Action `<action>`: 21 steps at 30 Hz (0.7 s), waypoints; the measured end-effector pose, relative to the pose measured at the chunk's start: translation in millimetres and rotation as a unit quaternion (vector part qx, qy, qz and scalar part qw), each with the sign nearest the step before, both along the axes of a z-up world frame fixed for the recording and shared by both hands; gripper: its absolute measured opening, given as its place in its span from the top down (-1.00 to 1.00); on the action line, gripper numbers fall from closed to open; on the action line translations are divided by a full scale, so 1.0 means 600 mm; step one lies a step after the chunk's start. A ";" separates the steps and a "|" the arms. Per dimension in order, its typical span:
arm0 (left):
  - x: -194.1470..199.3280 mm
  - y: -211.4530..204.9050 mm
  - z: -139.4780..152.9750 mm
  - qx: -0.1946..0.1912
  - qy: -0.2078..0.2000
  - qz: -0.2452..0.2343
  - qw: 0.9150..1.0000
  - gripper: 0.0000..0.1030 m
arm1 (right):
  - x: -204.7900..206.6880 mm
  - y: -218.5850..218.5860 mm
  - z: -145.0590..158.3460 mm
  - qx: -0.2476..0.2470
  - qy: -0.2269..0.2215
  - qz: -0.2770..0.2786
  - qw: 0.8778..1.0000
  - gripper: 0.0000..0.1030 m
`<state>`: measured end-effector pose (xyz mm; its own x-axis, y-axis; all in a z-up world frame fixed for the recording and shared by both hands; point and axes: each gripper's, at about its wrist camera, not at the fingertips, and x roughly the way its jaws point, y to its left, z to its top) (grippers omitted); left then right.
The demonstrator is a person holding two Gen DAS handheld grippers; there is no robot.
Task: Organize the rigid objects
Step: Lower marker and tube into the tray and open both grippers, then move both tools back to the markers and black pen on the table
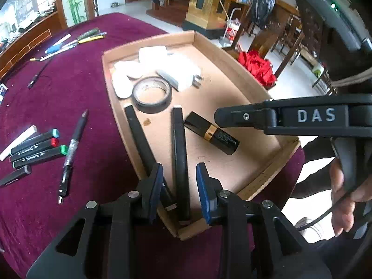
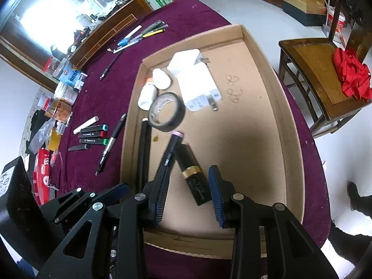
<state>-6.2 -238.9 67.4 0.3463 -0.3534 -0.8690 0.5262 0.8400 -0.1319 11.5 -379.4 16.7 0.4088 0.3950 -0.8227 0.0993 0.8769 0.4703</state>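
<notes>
Markers, pens and a lipstick tube (image 2: 194,174) are stiff, light and smooth-sided, best pinched across the barrel near mid-length. Two black markers (image 1: 179,153) and the lipstick lie in the cardboard tray (image 2: 290,139); more markers (image 1: 37,148) lie on the bench (image 1: 69,88). The left claw (image 1: 179,190) stands open around a marker's end, the right claw (image 2: 188,195) open over the lipstick, neither gripping.
</notes>
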 end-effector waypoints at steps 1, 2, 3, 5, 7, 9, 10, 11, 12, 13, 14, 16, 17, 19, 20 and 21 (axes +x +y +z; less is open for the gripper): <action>-0.002 0.005 0.005 -0.004 -0.003 0.003 1.000 0.48 | 0.001 0.006 0.004 -0.001 -0.005 0.001 1.000 0.40; -0.004 0.012 0.010 -0.008 -0.007 0.006 1.000 0.48 | 0.001 0.012 0.009 -0.002 -0.012 0.003 1.000 0.40; -0.006 0.021 0.016 -0.015 -0.011 0.009 1.000 0.48 | 0.002 0.018 0.013 -0.004 -0.017 0.005 1.000 0.40; -0.009 0.036 0.025 -0.023 -0.016 0.017 0.999 0.48 | 0.004 0.035 0.021 -0.006 -0.026 0.013 1.000 0.40; -0.010 0.056 0.033 -0.030 -0.021 0.028 0.999 0.48 | 0.008 0.057 0.029 -0.009 -0.036 0.024 0.999 0.40; -0.008 0.079 0.038 -0.037 -0.022 0.044 0.998 0.48 | 0.013 0.082 0.038 -0.013 -0.044 0.038 0.998 0.40; -0.008 0.091 0.039 -0.039 -0.022 0.052 0.998 0.48 | 0.014 0.093 0.041 -0.014 -0.047 0.045 0.998 0.40; -0.006 0.110 0.042 -0.043 -0.023 0.065 0.997 0.48 | 0.017 0.108 0.044 -0.015 -0.050 0.053 0.997 0.40; -0.006 0.123 0.043 -0.046 -0.022 0.073 0.996 0.48 | 0.017 0.118 0.045 -0.016 -0.051 0.058 0.997 0.40; -0.003 0.137 0.044 -0.048 -0.020 0.082 0.995 0.48 | 0.018 0.130 0.046 -0.017 -0.052 0.065 0.996 0.40; 0.001 0.160 0.046 -0.050 -0.020 0.095 0.994 0.48 | 0.019 0.140 0.047 -0.017 -0.053 0.072 0.996 0.40; 0.007 0.194 0.050 -0.049 -0.026 0.115 0.992 0.48 | 0.021 0.163 0.045 -0.016 -0.053 0.085 0.995 0.40; 0.013 0.221 0.051 -0.046 -0.027 0.128 0.990 0.48 | 0.021 0.171 0.043 -0.014 -0.051 0.090 0.995 0.40; 0.022 0.259 0.052 -0.039 -0.031 0.148 0.988 0.48 | 0.022 0.188 0.037 -0.012 -0.045 0.100 0.994 0.40; 0.033 0.286 0.052 -0.032 -0.033 0.162 0.986 0.48 | 0.022 0.192 0.036 -0.011 -0.044 0.102 0.994 0.39; 0.042 0.303 0.053 -0.029 -0.030 0.167 0.985 0.48 | 0.022 0.197 0.034 -0.010 -0.042 0.104 0.994 0.39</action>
